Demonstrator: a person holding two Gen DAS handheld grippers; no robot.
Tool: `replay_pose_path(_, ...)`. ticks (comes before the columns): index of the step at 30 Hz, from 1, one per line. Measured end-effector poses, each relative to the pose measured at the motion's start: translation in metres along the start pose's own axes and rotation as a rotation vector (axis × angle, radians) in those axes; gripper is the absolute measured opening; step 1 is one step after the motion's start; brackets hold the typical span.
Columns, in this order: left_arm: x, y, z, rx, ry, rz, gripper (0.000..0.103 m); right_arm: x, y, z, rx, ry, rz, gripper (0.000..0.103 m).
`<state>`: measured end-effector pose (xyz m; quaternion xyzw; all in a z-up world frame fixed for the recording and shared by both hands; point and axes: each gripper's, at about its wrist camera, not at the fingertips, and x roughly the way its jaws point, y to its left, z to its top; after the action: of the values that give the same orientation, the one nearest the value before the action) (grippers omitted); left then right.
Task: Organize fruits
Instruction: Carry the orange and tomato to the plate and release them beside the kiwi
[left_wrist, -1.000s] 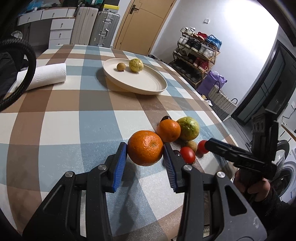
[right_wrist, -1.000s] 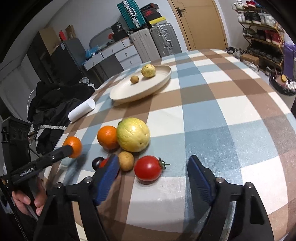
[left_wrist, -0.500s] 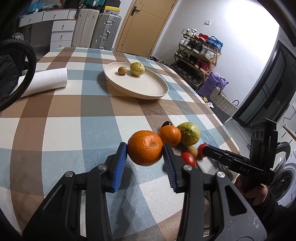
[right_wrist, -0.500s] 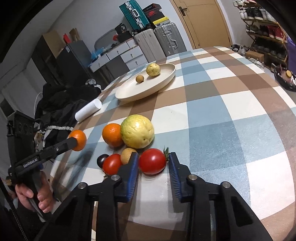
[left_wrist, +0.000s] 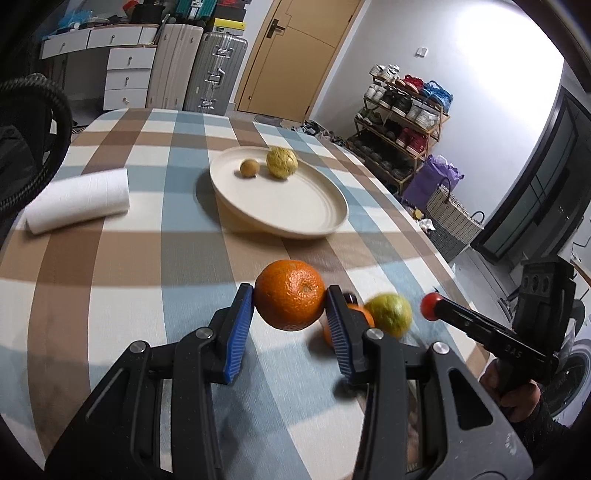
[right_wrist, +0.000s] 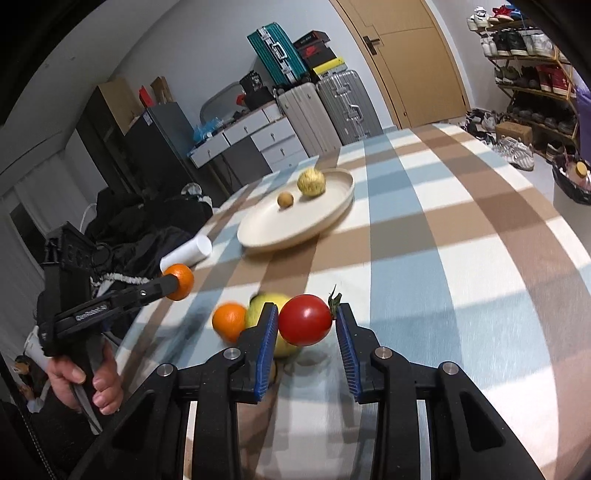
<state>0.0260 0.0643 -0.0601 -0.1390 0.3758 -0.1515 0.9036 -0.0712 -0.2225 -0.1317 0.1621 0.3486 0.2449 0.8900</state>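
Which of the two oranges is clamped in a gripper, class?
The larger orange, clamped off the table in the left gripper; the smaller orange rests on the tablecloth beside the yellow-green fruit.

The small orange (left_wrist: 364, 317) is mostly hidden behind the left gripper (left_wrist: 290, 304)'s right finger (left_wrist: 341, 332). A dark fruit (left_wrist: 350, 297) peeks above that finger, too little showing to name it. The green fruit (left_wrist: 390, 314) is smeared by blur. From the right wrist, the same green fruit (right_wrist: 264, 306) sits largely behind the right gripper (right_wrist: 306, 325)'s left finger (right_wrist: 264, 347) and the tomato (right_wrist: 305, 325). Both gripper bodies run off the bottom edge. Shelf shoes (left_wrist: 406, 99) are too small to tell apart.
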Motion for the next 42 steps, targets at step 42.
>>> replay_pose_path(42, 0.174, 0.071, 0.16, 0.002, 0.088, 0.01, 0.037, 0.267, 0.05, 0.212, -0.24, 0.269, 0.057, 0.033)
